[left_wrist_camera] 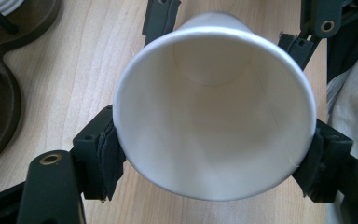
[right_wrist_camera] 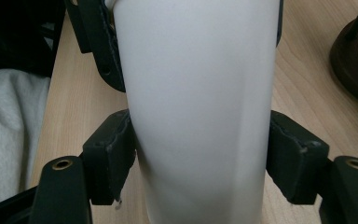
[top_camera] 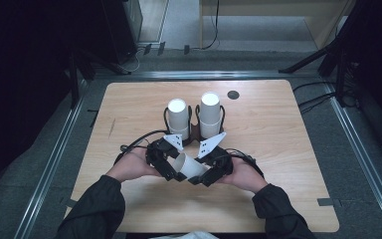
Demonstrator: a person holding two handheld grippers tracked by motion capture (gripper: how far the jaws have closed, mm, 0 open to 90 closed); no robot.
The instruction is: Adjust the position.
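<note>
both hands meet low over the counter (top_camera: 129, 209), wrists angled inward. the left tongs (top_camera: 171, 172) clamp the paper cup (top_camera: 191, 167) at its rim; the right tongs (top_camera: 201, 177) press its narrower body from the opposite side.

High view: above near table edge, facing forward and down. Gripper views: close, along own jaws, from opposite ends of same white paper cup (top_camera: 191, 166).
</note>
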